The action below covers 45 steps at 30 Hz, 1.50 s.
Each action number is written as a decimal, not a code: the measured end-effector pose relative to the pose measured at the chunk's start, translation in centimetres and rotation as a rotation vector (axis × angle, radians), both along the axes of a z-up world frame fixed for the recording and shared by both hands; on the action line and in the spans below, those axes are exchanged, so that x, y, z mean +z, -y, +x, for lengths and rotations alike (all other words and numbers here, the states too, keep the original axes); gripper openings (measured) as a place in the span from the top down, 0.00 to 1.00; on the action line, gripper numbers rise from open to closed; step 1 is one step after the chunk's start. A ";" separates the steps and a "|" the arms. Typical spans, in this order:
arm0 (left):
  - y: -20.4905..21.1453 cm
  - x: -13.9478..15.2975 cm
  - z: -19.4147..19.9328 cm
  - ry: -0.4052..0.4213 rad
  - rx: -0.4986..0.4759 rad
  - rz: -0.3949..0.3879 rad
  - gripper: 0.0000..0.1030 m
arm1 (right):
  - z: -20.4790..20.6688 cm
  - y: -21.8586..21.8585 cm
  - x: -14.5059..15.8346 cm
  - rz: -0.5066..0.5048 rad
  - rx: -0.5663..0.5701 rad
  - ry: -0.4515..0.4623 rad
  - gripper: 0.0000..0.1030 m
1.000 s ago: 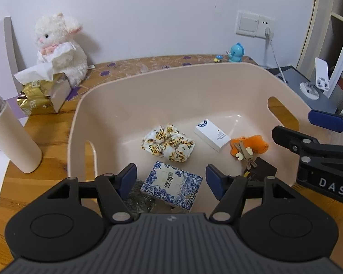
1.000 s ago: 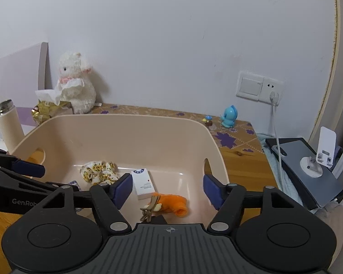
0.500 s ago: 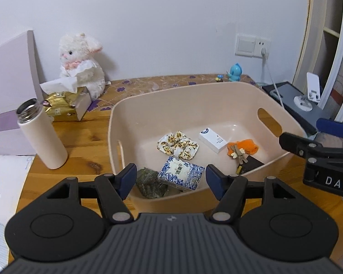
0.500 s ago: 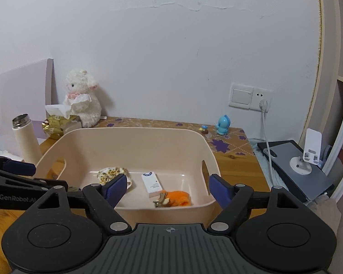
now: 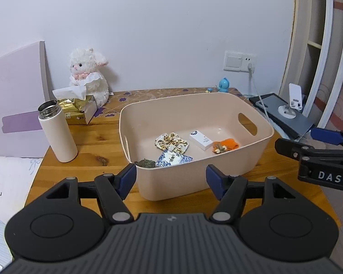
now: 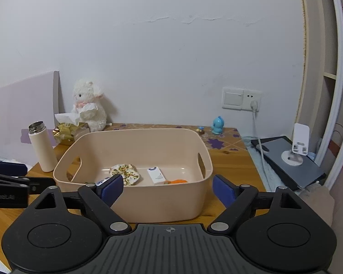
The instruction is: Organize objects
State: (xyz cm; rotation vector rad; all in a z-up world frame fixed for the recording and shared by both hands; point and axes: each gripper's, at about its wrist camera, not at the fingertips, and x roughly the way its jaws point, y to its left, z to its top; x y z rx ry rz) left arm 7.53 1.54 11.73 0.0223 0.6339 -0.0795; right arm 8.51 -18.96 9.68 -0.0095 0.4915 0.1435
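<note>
A wooden bench (image 5: 91,141) was seen against a white wall, with a beige tub (image 5: 260,143) set on it. The left tool (image 5: 170,179) was held above the bench just short of the tub's near wall, its fingers spread wide with nothing between them. The right tool (image 6: 165,190) was likewise held wide open and empty before the tub (image 6: 162,196), and was seen at the right edge of the left view. A white flask (image 5: 57,132) was stood upright left of the tub, apart from it. A plush lamb (image 5: 89,77) and a tissue box (image 5: 79,110) were placed at the back left. Inside the tub were laid a floral scrunchie (image 5: 171,142), a blue-patterned packet (image 5: 173,158), a white box (image 5: 201,140), an orange item (image 5: 226,145) and a dark lump (image 5: 145,163). A small blue figure (image 5: 223,84) was stood by the wall.
</note>
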 end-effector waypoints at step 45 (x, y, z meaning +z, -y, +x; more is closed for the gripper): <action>-0.5 0.2 -15.5 0.078 0.001 -0.008 0.31 | -14.1 1.6 2.0 0.013 0.005 0.036 0.06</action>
